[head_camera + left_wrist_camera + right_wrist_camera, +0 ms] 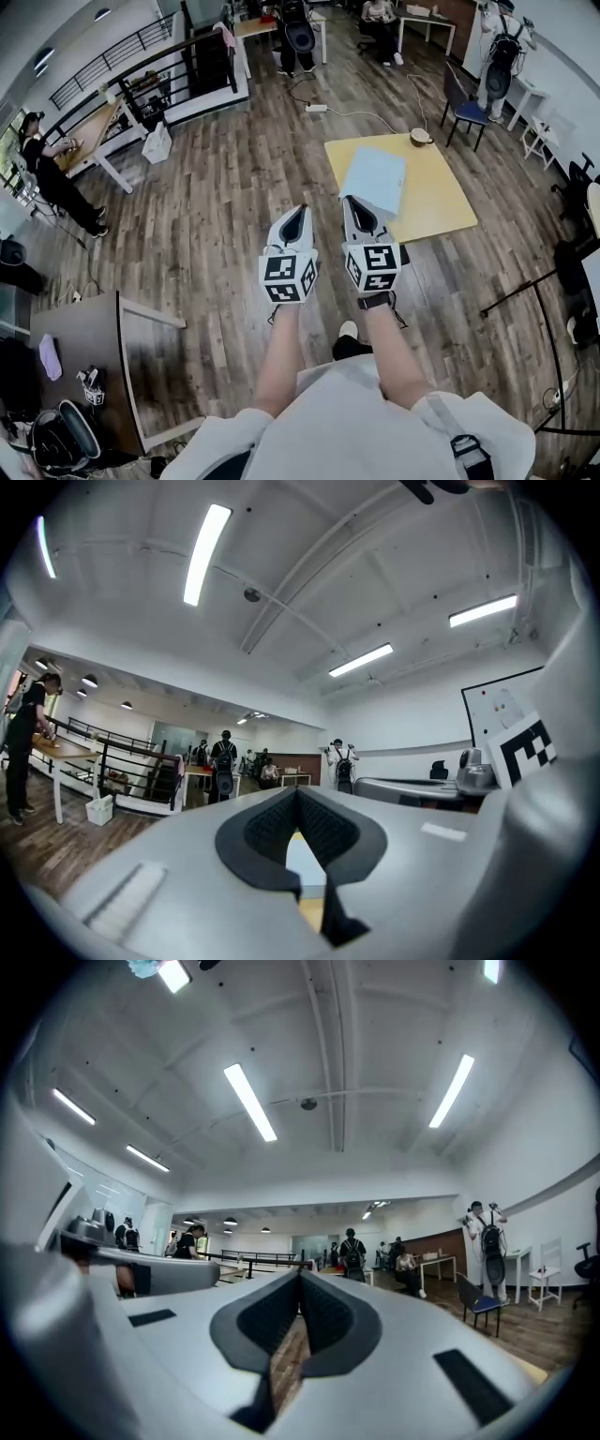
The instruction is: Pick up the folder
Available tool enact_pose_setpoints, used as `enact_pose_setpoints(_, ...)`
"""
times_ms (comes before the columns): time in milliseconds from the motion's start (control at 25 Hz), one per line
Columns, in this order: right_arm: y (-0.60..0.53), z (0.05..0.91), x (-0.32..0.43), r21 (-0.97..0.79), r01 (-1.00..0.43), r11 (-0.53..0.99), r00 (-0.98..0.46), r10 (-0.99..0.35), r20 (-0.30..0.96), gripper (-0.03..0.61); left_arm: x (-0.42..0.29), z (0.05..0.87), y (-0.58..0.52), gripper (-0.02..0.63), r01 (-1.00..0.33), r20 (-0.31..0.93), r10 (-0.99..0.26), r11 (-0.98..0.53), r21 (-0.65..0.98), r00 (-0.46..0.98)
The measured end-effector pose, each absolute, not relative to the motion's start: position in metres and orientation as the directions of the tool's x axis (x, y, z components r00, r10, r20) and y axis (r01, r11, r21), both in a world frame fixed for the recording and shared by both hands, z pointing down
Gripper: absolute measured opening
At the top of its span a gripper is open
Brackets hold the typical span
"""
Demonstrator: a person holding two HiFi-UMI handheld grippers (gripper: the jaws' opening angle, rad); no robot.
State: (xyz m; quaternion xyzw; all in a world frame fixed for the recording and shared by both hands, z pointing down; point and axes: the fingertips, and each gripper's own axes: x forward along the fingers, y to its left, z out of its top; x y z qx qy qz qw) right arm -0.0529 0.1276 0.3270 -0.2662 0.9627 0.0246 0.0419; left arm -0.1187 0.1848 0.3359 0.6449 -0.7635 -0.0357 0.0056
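Note:
A pale blue folder (375,180) lies flat on a low yellow table (441,192) ahead of me in the head view. My left gripper (302,209) is held level over the wooden floor, to the left of the table's near corner, shut with nothing in it. My right gripper (348,201) is beside it, its tips just short of the folder's near edge, also shut and empty. In the left gripper view the shut jaws (298,795) frame a sliver of pale folder and yellow table. The right gripper view shows shut jaws (300,1279) with wooden floor in the slit.
A small bowl-like object (421,138) sits at the table's far corner, with a blue chair (464,108) behind it. A cable and power strip (317,108) lie on the floor. A dark desk (80,347) stands at lower left. Several people stand at the room's edges.

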Motion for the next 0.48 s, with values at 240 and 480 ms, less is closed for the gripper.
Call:
enact_pose_setpoints(240,0.024,0.296,-0.049,0.022,-0.574,0.819,-0.809,-0.562,-0.171,0.012,-0.120,0.310,0.082,0.009,-0.993,-0.076,-0.990,0.116,0.003,-0.116)
enact_pose_setpoints(480,-0.046,0.319,-0.043,0.019,-0.630,0.777,-0.773,-0.624,-0.113,0.012,-0.128,0.320,0.011,0.009,-0.996,-0.061,-0.994,0.085,0.015,-0.086)
